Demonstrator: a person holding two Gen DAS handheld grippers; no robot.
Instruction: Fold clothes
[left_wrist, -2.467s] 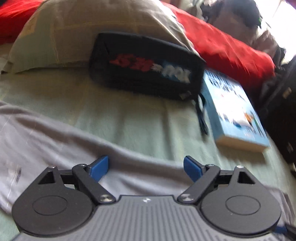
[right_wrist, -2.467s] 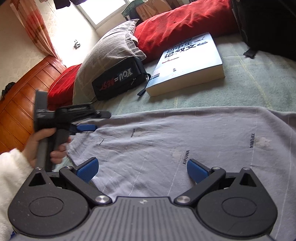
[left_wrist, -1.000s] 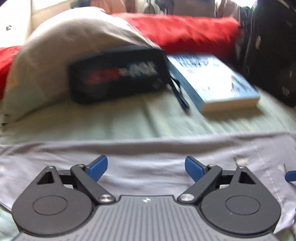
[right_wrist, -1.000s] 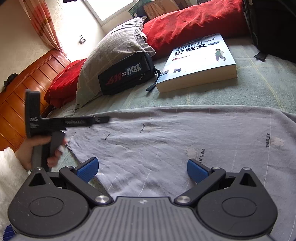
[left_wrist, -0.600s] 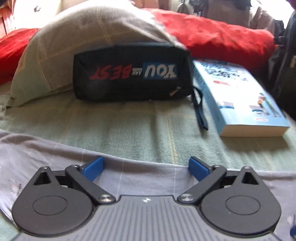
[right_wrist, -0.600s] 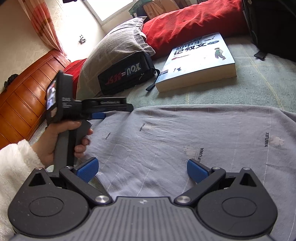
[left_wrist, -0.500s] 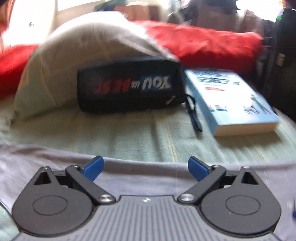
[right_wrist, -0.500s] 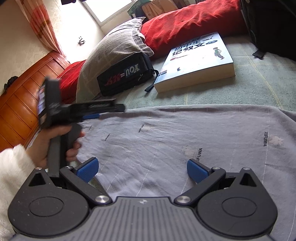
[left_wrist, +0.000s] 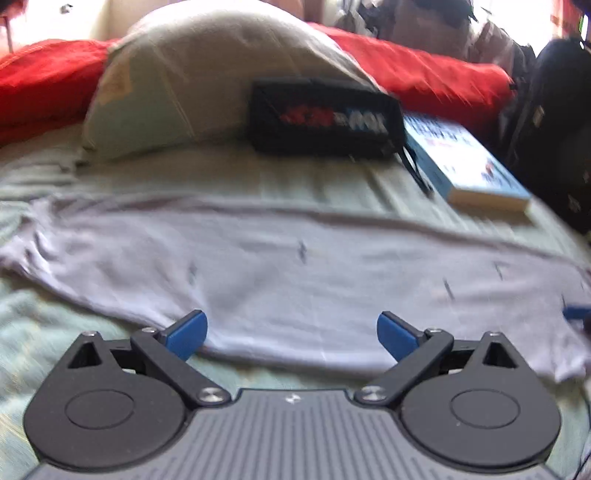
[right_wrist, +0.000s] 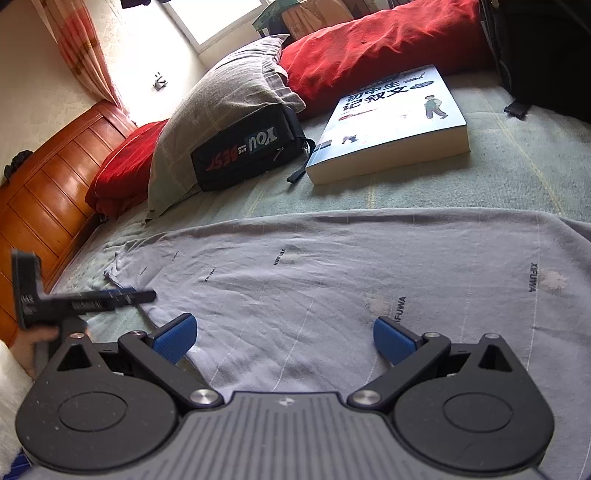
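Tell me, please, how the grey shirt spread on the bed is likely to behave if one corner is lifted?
The grey shirt looks thin and wrinkled, so it should drape limply. It probably weighs little. Lying on the ribbed green bedcover, it may drag and bunch rather than slide cleanly.

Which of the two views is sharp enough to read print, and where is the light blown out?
Left wrist view: smeared by motion, so the lettering on the black bag and the book is unreadable. Right wrist view: sharp, print on the grey shirt legible; window blown out white.
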